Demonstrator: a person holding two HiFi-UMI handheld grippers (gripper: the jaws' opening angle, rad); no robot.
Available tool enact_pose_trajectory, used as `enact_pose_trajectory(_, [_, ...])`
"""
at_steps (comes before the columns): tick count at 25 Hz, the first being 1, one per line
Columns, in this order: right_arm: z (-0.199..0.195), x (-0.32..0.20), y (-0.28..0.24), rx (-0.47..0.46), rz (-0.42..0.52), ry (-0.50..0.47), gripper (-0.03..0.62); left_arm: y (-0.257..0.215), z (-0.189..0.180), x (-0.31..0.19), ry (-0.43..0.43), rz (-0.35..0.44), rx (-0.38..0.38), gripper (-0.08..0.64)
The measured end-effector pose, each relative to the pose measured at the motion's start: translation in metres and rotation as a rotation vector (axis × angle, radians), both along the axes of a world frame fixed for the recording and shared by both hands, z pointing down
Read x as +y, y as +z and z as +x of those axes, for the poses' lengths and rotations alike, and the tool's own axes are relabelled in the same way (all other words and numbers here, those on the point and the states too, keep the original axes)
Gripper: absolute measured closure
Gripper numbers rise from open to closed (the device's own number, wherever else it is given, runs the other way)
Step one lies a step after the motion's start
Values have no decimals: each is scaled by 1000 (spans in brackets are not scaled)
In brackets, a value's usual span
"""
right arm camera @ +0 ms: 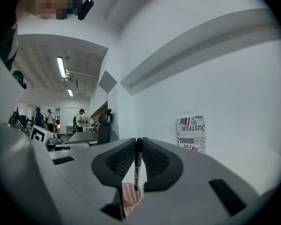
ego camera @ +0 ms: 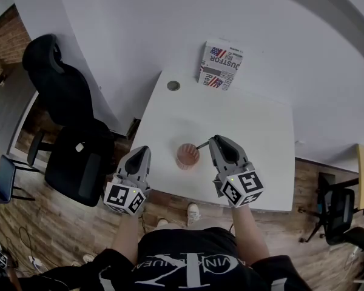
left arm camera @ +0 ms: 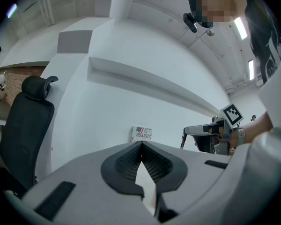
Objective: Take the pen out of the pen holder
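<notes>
A pink mesh pen holder stands near the front edge of the white table. My right gripper is just right of it, shut on a thin black pen. In the right gripper view the pen stands upright between the pads, its lower tip over the mouth of the holder. My left gripper hangs to the left of the holder, off the table's edge. Its jaws are shut with nothing between them. From the left gripper view the right gripper shows with the pen hanging from it.
A box printed with flags stands against the wall at the table's back. A round cable grommet sits in the back left corner. A black office chair is to the left, and another chair to the right.
</notes>
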State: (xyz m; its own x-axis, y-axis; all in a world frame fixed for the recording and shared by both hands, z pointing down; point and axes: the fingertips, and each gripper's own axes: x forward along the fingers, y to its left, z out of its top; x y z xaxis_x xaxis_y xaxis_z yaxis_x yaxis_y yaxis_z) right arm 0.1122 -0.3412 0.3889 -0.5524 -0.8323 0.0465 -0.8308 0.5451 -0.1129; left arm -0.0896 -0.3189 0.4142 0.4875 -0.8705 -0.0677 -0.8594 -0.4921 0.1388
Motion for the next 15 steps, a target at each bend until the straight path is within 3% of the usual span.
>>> enact_pose_trajectory(15, [5, 4, -14, -3, 35, 7, 538, -9, 4, 2, 3, 25, -5, 545])
